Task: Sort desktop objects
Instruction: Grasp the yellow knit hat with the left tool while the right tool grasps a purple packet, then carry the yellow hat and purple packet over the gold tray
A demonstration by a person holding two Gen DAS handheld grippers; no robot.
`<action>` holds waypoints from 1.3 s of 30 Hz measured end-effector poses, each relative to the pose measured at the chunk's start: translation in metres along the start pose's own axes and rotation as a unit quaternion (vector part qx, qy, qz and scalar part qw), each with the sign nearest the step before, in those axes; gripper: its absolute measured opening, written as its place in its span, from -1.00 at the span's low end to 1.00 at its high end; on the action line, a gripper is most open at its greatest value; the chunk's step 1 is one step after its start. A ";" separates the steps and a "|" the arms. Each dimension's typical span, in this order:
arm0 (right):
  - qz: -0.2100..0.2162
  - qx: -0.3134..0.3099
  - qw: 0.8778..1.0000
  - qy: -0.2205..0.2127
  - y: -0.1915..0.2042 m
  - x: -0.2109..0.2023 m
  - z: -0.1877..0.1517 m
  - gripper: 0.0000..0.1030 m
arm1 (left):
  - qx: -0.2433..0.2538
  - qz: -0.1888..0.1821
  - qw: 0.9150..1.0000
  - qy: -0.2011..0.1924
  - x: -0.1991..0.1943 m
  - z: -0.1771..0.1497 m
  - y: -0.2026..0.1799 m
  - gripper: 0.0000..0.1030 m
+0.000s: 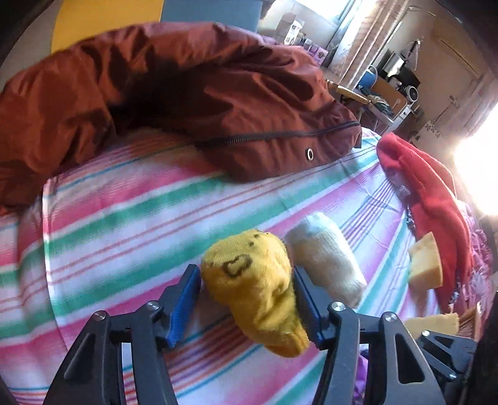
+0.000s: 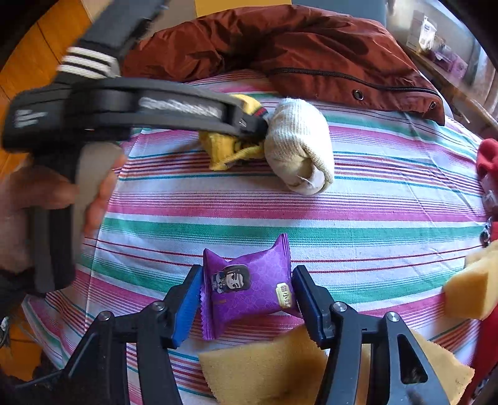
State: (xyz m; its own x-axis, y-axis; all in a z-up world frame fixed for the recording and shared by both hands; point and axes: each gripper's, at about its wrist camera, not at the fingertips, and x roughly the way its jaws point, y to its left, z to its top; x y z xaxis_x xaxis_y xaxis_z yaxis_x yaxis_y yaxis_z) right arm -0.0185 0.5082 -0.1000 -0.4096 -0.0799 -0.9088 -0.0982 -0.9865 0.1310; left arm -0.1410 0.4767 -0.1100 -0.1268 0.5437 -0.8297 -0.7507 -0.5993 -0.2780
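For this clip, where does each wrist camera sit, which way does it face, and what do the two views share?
Left wrist: on the left gripper, looking down along its fingers at a yellow sock between its jaws; no hand shows.
Right wrist: on the right gripper, looking down at a purple snack packet between its jaws; the left hand shows holding its gripper.
Shared: yellow sock, white sock, brown jacket, striped cloth.

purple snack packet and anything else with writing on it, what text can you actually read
Purple snack packet: small gold label with characters, too small to read; a cartoon figure, no words.
Left hand-held gripper: white print on its body, blurred.
Yellow sock: drawn marks, no letters.
Boxes on the far shelf: print unreadable.
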 end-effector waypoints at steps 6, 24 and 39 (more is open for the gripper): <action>-0.007 -0.007 1.000 -0.002 0.009 0.001 0.000 0.14 | 0.038 0.038 0.999 -0.009 0.003 -0.005 -0.012 0.12; 0.002 -0.032 0.999 -0.012 0.033 -0.001 -0.001 0.10 | 0.009 0.135 0.987 -0.084 -0.089 -0.059 -0.013 -0.22; 0.026 -0.056 0.998 -0.017 0.047 -0.006 -0.005 0.09 | -0.036 0.201 0.966 -0.156 -0.208 -0.125 0.013 -0.21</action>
State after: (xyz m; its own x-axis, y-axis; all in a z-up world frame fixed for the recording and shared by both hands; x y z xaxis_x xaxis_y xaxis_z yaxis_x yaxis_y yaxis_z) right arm -0.0159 0.4616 -0.0903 -0.4418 -0.1291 -0.8878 0.0260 -0.9910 0.1312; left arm -0.0432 0.2822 -0.0018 -0.5971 0.4023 -0.6940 -0.5548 -0.8320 -0.0049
